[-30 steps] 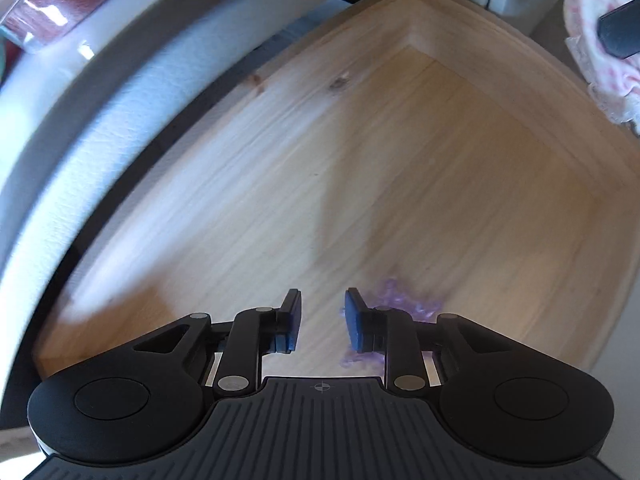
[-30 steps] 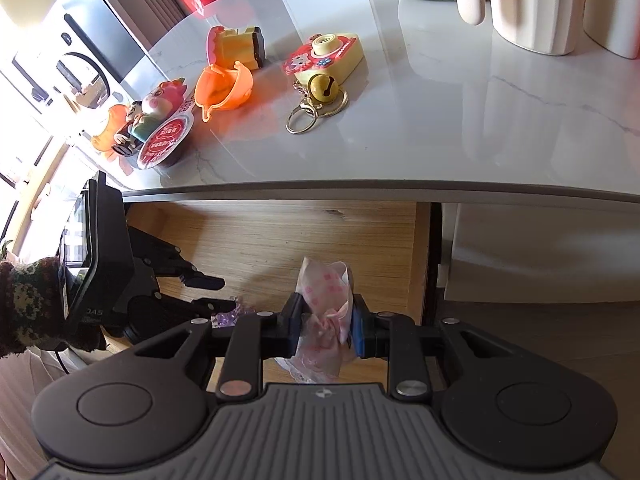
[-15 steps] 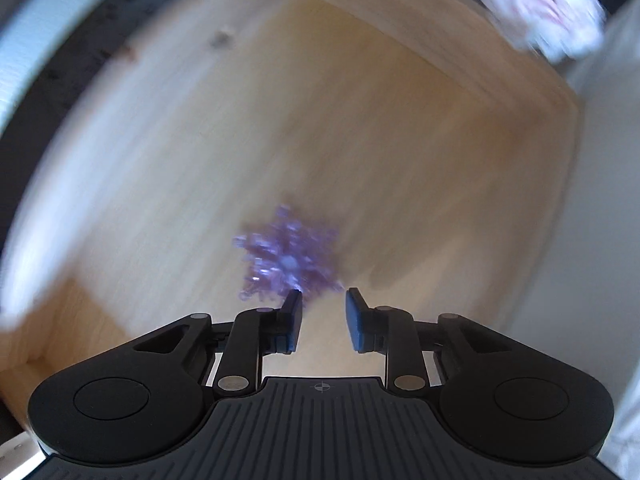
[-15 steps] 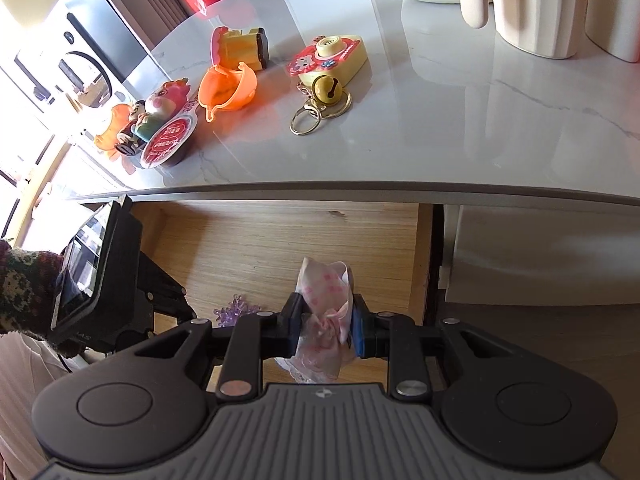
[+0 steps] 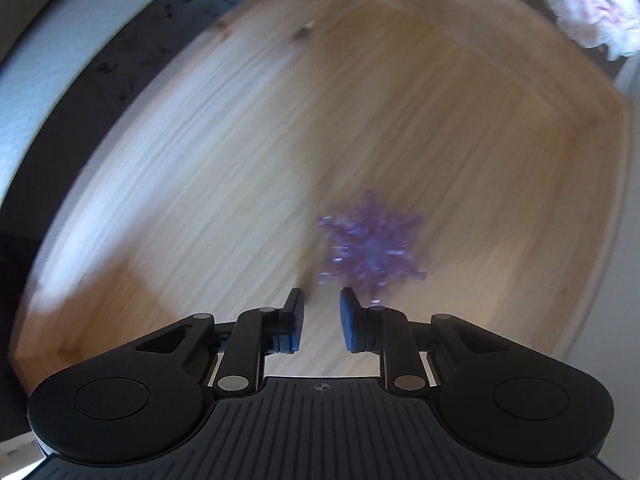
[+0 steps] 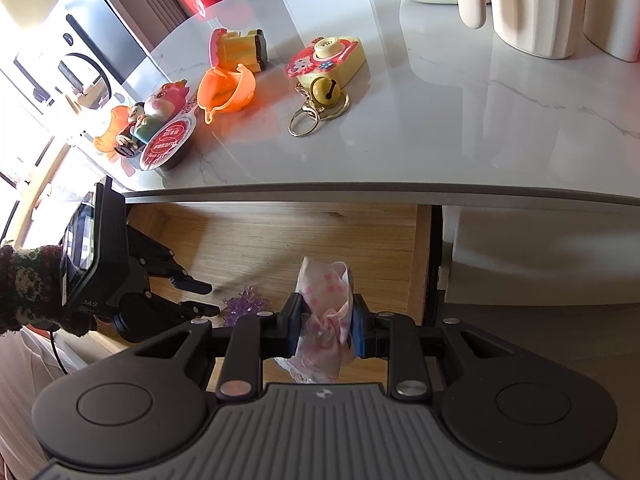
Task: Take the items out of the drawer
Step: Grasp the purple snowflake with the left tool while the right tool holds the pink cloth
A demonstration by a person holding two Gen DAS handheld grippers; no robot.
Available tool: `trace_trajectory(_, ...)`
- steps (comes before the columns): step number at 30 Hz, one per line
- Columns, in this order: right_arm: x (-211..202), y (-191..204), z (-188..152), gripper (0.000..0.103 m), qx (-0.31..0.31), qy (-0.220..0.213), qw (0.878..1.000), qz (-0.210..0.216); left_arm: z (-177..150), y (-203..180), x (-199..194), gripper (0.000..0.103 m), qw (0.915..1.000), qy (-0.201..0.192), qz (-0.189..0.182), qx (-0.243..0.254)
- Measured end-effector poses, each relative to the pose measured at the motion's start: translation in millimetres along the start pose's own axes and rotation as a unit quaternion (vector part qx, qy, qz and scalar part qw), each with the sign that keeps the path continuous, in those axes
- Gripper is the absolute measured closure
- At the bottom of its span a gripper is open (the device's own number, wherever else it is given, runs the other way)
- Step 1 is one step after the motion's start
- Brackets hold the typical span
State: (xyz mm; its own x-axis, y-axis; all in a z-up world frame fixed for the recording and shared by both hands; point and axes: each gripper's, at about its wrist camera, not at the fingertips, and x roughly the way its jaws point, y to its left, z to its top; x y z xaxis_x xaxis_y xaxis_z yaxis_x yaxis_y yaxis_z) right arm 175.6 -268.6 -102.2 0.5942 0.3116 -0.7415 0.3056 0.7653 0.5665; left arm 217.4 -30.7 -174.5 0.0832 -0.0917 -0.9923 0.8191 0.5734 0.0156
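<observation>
Right wrist view: several toys (image 6: 236,88) are already laid on the surface (image 6: 460,120). One purple star (image 6: 246,304) is left in the drawer (image 6: 280,236), just beside the spread left hand-held gripper (image 6: 206,300). A pink cloth (image 6: 326,312) is pinched by the right hand-held gripper (image 6: 324,326).

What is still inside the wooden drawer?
One purple snowflake-like ornament lies on the drawer floor, just ahead of the open left gripper. The near front strip is hidden behind the gripper body.
</observation>
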Motion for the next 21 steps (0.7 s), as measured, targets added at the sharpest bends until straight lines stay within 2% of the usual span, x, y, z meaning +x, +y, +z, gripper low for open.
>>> trace_trajectory(2, 0.8, -1.3, 0.2, 0.079, 0.002, 0.002, 1.0, -0.002, 0.8, -5.7, -2.5, 0.069, 0.9997, -0.001, -0.017, 0.016)
trace_trajectory(3, 1.4, -1.9, 0.5, 0.079, 0.003, 0.003, 1.0, -0.003, 0.8, -9.6, -3.1, 0.051, 0.9993, 0.001, -0.026, 0.028)
trace_trajectory(4, 1.8, -2.3, 0.6, 0.079, 0.003, 0.003, 1.0, -0.003, 0.5, -14.0, -3.0, 0.042, 0.9985, 0.003, -0.035, 0.041)
trace_trajectory(5, 2.1, -2.2, 0.8, 0.079, 0.003, 0.003, 1.0, -0.004, 0.2, -18.3, -3.5, 0.039, 0.9983, 0.0, -0.029, 0.051)
trace_trajectory(10, 2.7, -0.8, 1.2, 0.078, -0.001, 0.004, 1.0, -0.004, 3.9, -13.7, -9.2, 0.031, 0.9986, 0.0, -0.032, 0.042)
trace_trajectory(16, 2.3, -1.0, 1.3, 0.078, -0.002, 0.002, 1.0, -0.005, 11.8, -12.6, -14.2, 0.021, 0.9993, 0.013, -0.013, 0.033)
trace_trajectory(18, 1.8, -1.2, 1.2, 0.078, -0.001, 0.001, 1.0, -0.006, 16.0, -11.7, -16.6, 0.021, 0.9995, 0.022, -0.011, 0.023)
trace_trajectory(20, 1.2, -1.5, 1.4, 0.078, -0.001, 0.0, 1.0, -0.006, 17.1, -12.0, -23.0, 0.032, 0.9993, 0.018, -0.017, 0.03)
trace_trajectory(21, 0.8, -1.8, 1.6, 0.078, 0.0, 0.0, 1.0, -0.005, 16.7, -12.1, -28.6, 0.047, 0.9988, 0.007, -0.031, 0.038)
